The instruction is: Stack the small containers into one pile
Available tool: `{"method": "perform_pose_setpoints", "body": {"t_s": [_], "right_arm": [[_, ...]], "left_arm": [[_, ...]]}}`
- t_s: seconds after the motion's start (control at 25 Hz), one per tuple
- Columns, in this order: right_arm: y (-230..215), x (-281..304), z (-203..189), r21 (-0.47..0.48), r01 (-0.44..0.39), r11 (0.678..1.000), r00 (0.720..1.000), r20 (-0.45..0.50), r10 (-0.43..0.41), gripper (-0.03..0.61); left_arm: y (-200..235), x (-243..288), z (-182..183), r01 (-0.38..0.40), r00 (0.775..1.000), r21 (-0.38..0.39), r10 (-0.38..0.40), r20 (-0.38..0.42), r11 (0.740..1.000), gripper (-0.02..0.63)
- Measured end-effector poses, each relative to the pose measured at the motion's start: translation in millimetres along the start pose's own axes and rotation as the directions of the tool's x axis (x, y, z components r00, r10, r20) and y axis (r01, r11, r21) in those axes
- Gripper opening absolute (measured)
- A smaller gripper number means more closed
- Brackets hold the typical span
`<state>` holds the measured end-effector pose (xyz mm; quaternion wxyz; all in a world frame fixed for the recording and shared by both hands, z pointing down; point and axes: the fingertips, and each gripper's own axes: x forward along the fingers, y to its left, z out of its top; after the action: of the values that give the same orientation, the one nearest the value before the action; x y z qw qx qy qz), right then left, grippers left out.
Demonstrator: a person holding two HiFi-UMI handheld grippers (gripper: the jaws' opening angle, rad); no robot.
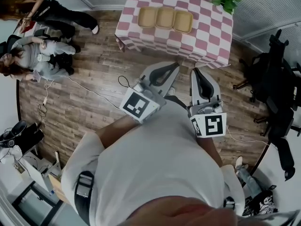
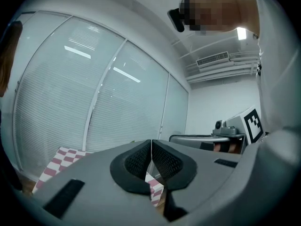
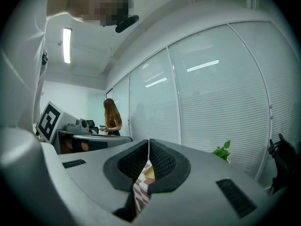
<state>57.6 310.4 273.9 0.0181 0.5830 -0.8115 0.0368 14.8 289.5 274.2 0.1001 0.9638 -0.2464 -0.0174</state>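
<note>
Pink-and-white checks covered the worktop (image 1: 207, 32) at the top centre of the head view. Three tan containers (image 1: 165, 18) sat on it in a row, close side by side, none stacked on another. A green plant (image 1: 227, 0) stood at the worktop's upper right corner. Below, in mid-frame, the left gripper (image 1: 175, 66) and the right gripper (image 1: 194, 71) were held over the wooden floor (image 1: 94, 65), short of the worktop's near edge and well apart from the containers. Each carried its marker cube toward the person's white-sleeved arms. A black office chair (image 1: 275, 84) stood at the right edge, and other people were at the upper left.

In the left gripper view, the jaws were pressed together at centre-bottom with nothing between them. A strip of the checked worktop showed at lower left and again in the notch under the jaws. The right gripper with its marker lay at the right of the frame, before a wall of glass and blinds (image 2: 94, 102).

In the right gripper view, the jaws likewise met at their tips, empty. Through the notch beneath them a sliver of checked cloth and a tan container edge appeared. The plant showed at right, and a long-haired person (image 3: 112, 119) stood at left of centre, beyond the left gripper.
</note>
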Motion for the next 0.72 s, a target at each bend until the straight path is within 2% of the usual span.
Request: {"method": "perform_pose_setpoints", "body": {"t_s": [0.16, 0.44, 0.72], "right_arm": [[-19, -11, -5, 0.008, -0.006, 1.000, 1.000, -0.010, 0.006, 0.032], [-41, -15, -12, 0.025, -0.023, 0.999, 1.000, -0.011, 0.024, 0.032], [-49, 13, -14, 0.044, -0.041, 0.998, 0.999, -0.007, 0.041, 0.032]], "left_arm": [[-11, 13, -15, -0.013, 0.999, 0.005, 0.014, -0.032, 1.000, 0.034], [-20, 36, -17, -0.042, 0.999, -0.018, 0.042, -0.013, 0.999, 0.034], [4, 47, -16, -0.057, 0.998, -0.020, 0.056, -0.021, 0.998, 0.034]]}}
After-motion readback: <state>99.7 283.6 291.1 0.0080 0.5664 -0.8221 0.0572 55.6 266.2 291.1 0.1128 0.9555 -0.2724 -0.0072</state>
